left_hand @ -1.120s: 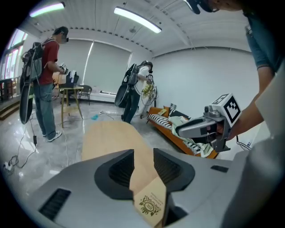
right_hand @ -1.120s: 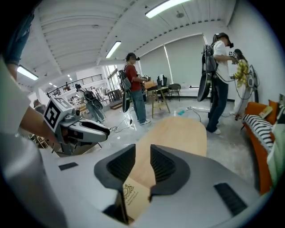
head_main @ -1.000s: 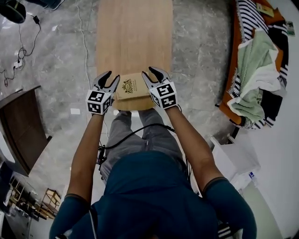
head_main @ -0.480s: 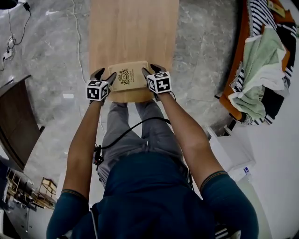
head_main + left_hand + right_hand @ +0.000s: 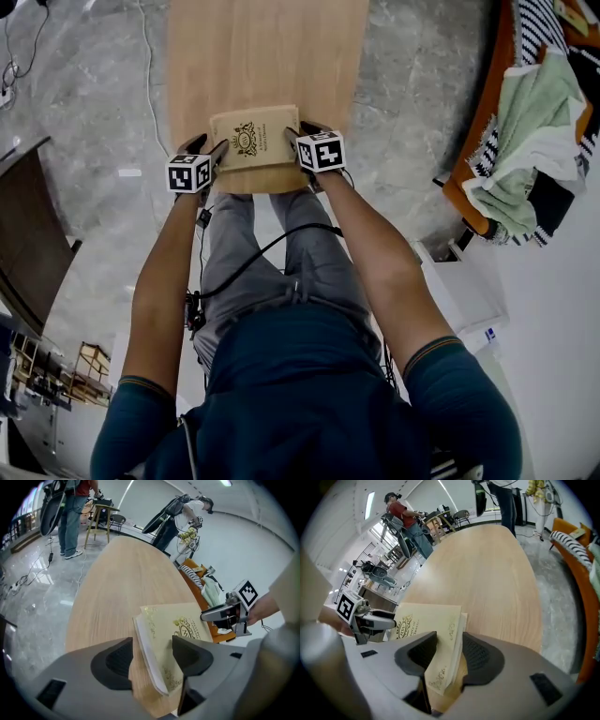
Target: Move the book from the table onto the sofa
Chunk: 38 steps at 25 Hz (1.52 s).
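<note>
Left gripper point(image 5: 206, 147) and right gripper point(image 5: 302, 133), jaws just opened wide, each straddle a side edge of the book point(image 5: 251, 139) without pinching it. The book lies flat on the table's point(image 5: 267, 52) near end, at 12 o'clock; the sofa point(image 5: 461, 197) stands at 3 o'clock.
</note>
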Motion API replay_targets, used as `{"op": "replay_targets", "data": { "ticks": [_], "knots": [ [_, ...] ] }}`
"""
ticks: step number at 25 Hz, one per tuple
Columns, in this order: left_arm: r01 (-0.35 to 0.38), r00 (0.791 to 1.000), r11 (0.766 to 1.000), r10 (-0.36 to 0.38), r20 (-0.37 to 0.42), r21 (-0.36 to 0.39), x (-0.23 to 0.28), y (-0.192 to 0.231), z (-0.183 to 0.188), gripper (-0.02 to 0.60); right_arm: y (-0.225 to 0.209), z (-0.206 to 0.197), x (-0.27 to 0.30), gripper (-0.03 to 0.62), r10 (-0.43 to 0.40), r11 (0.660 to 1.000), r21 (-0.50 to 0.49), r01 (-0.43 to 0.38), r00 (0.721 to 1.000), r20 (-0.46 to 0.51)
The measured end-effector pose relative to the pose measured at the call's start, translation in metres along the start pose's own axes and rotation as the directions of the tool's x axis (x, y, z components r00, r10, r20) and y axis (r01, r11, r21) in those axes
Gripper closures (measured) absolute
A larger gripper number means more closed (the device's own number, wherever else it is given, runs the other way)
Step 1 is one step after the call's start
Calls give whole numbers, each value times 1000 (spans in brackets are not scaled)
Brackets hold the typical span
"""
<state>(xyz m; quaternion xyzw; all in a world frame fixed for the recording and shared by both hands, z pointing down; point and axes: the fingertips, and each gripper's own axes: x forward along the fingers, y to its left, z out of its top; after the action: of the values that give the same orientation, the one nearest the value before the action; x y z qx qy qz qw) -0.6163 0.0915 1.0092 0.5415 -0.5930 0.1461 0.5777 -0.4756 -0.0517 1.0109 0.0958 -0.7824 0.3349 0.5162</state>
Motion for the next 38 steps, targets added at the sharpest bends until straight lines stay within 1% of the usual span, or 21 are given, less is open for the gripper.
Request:
{"op": "replay_targets", "data": {
  "ticks": [2,4,5,6,8,10,12,16,19,23,26,30,34,38],
  "knots": [
    [25,999,999,-24,25,-44,2,0,-2,322,0,0,3,413,20,1000,20,-21,1000,10],
    [65,997,995,-61,50,-77,3,-3,-2,346,2,0,4,417,40,998,40,-41,999,14],
    [88,995,992,-83,61,-89,3,-6,-2,375,3,0,4,429,53,997,51,-53,999,13],
    [104,993,990,-98,70,-99,3,-8,-1,412,5,0,4,460,63,996,62,-63,998,10],
    [104,993,988,-96,75,-115,3,-10,0,419,6,3,4,465,69,993,91,-69,998,3],
    [82,995,989,-75,65,-122,1,-10,0,425,6,5,1,474,55,993,109,-54,998,-6],
    [59,997,991,-51,65,-119,-1,-12,2,426,8,10,-5,479,39,994,98,-39,999,3],
    [25,994,995,-14,111,-96,-18,-16,15,428,20,26,-22,485,27,999,32,-29,998,64],
    [9,988,998,3,157,-70,-37,-23,29,428,29,38,-41,485,22,1000,2,-22,994,111],
    [-12,974,1000,14,226,-12,-74,-33,59,428,47,63,-73,485,20,1000,-24,-16,980,200],
    [-24,957,999,12,291,38,-113,-39,87,428,70,87,-102,485,32,999,-49,-19,961,273],
    [-48,919,994,7,395,95,-171,-49,128,430,103,120,-144,486,48,996,-86,-17,925,377],
    [-84,875,982,-9,484,171,-227,-69,165,430,133,149,-195,487,53,993,-114,3,873,485],
    [-110,829,961,-52,556,255,-278,-92,201,430,157,177,-247,488,62,988,-153,34,811,582]
  ]
}}
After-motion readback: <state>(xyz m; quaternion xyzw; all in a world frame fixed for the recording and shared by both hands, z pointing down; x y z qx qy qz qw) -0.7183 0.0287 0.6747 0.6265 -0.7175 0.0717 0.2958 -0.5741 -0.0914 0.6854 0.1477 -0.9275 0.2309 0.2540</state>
